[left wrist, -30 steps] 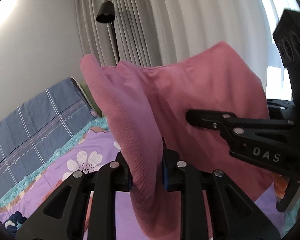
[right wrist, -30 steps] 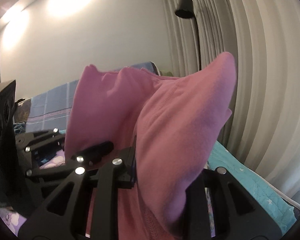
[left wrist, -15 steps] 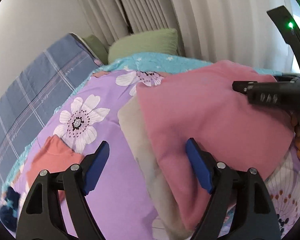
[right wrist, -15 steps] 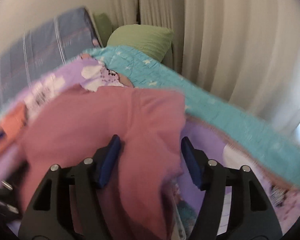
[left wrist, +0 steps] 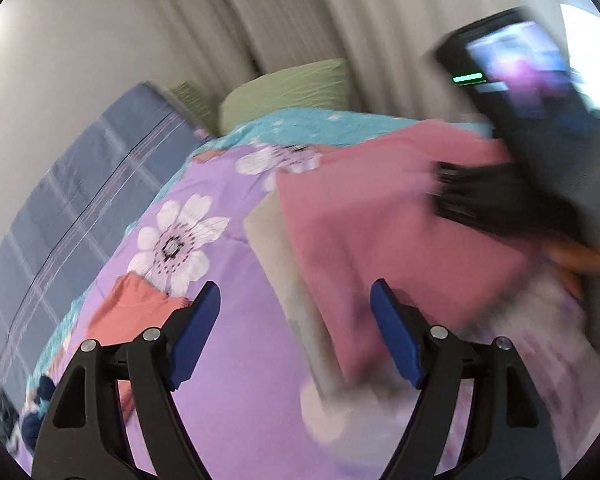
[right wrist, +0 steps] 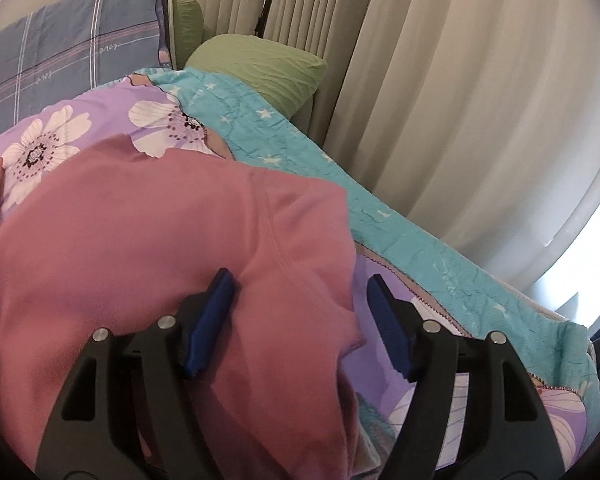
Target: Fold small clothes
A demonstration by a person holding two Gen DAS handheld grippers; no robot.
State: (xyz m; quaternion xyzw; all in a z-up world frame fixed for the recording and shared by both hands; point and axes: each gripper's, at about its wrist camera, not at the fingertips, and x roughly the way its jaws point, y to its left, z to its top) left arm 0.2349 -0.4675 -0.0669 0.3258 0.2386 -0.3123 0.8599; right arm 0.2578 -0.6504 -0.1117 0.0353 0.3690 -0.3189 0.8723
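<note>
Right wrist view: my right tongs (right wrist: 300, 320) have just been opening, pink garment (right wrist: 160, 240) loose between them; left tongs (left wrist: 296, 332) gape empty. Garment laid on bed (left wrist: 228, 360); orange garment (left wrist: 136, 304) apparently unfolded.

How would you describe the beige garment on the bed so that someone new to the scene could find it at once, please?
Start from the purple floral bedspread that covers the bed. On it lies a large pink garment; the beige garment sits under its left edge, showing only as a pale strip. It is the only beige cloth: the small piece further left is orange, not pale.
</note>
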